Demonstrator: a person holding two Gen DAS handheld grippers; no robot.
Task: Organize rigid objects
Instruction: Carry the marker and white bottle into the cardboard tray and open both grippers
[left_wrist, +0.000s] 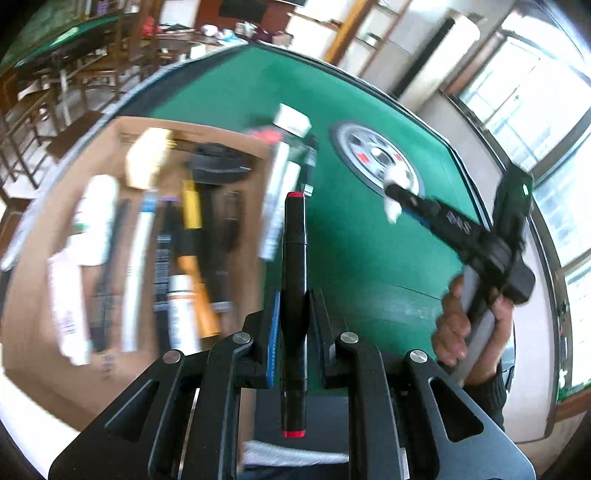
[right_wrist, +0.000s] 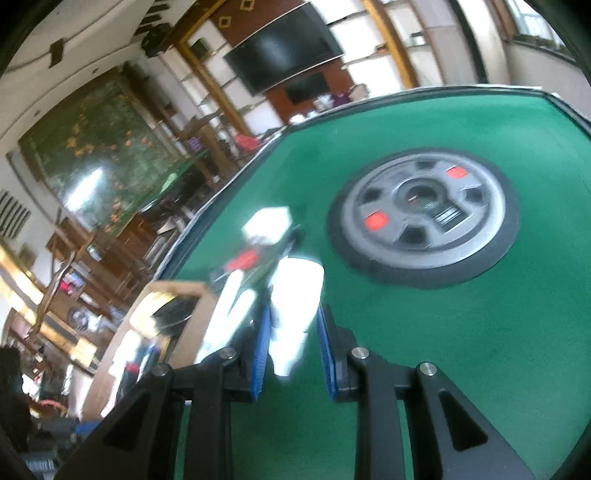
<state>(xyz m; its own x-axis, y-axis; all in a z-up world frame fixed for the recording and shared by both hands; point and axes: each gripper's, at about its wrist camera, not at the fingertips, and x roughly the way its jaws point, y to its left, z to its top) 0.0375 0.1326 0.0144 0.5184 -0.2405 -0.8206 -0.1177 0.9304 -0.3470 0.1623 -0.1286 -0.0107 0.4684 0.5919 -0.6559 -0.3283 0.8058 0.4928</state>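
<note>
Left gripper (left_wrist: 293, 325) pinching black marker (left_wrist: 294, 273) at middle, likely for box (left_wrist: 44, 295) at 9 o'clock. Right gripper (right_wrist: 293, 332) jaws around white tube (right_wrist: 293, 314), apparently gripping; blurred.

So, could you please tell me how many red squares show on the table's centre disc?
2: one red square lower left, another upper right on the disc.
</note>
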